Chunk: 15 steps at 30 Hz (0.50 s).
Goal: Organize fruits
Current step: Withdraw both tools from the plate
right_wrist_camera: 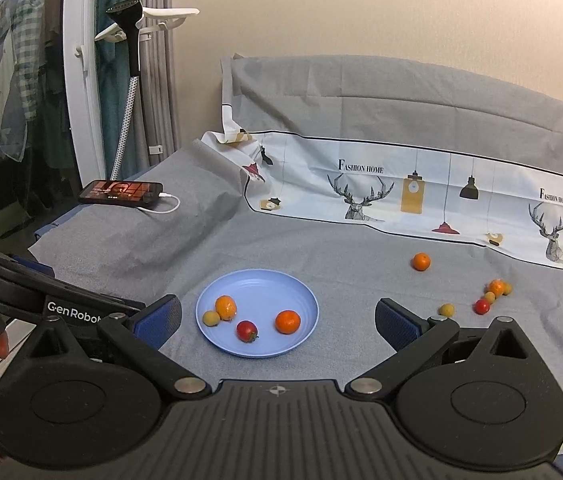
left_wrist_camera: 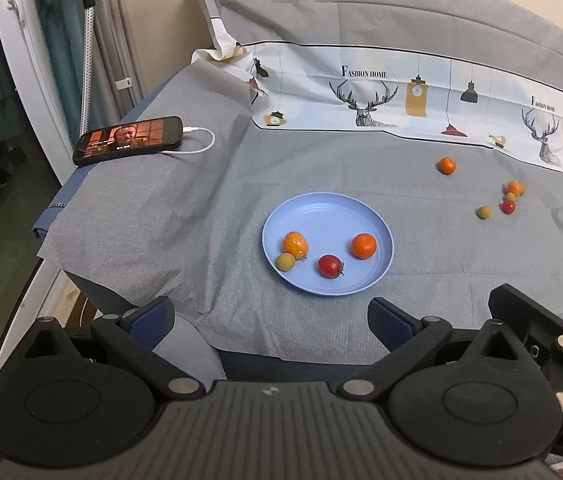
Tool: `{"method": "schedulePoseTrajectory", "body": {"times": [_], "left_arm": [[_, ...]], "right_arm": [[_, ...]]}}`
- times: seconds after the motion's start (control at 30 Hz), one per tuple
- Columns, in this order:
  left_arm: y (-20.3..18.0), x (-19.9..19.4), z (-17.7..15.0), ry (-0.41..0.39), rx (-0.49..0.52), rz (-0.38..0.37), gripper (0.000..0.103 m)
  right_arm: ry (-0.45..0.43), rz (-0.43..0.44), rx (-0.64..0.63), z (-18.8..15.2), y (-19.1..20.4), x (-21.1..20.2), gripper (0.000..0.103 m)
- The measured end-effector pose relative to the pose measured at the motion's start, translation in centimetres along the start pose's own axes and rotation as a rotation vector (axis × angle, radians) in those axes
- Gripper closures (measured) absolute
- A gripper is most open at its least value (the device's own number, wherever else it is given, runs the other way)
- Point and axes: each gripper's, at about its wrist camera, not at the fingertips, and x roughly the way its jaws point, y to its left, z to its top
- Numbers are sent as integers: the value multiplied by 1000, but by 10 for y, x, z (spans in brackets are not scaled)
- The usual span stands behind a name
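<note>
A blue plate [left_wrist_camera: 321, 208] [right_wrist_camera: 257, 280] lies on the grey cloth and holds a tangerine [left_wrist_camera: 363, 245] [right_wrist_camera: 287, 321], a red cherry tomato [left_wrist_camera: 330, 266] [right_wrist_camera: 246, 331], an orange fruit [left_wrist_camera: 295, 244] [right_wrist_camera: 226, 307] and a small yellow-green fruit [left_wrist_camera: 285, 261] [right_wrist_camera: 211, 317]. Loose on the cloth to the right are a tangerine [left_wrist_camera: 447, 165] [right_wrist_camera: 420, 261], a yellow-green fruit [left_wrist_camera: 484, 212] [right_wrist_camera: 446, 310] and a small cluster with a red tomato [left_wrist_camera: 508, 207] [right_wrist_camera: 482, 306]. My left gripper [left_wrist_camera: 271, 316] is open and empty, near the plate's front. My right gripper [right_wrist_camera: 277, 320] is open and empty, above the plate's near side.
A phone [left_wrist_camera: 128, 140] [right_wrist_camera: 121, 192] with a lit screen and white cable lies at the cloth's left back corner. A printed cloth [left_wrist_camera: 401, 92] [right_wrist_camera: 421, 196] leans against the grey back. The table's left edge drops off beside a white door frame [right_wrist_camera: 81, 100].
</note>
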Motion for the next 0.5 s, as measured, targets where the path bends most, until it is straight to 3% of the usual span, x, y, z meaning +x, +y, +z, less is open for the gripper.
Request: {"method": "schedulePoseTrajectory", "body": {"times": [0.5], "left_arm": [[-2, 15, 3, 27, 12, 2, 0]], "right_arm": [[35, -7, 9, -3, -2, 11, 1]]}}
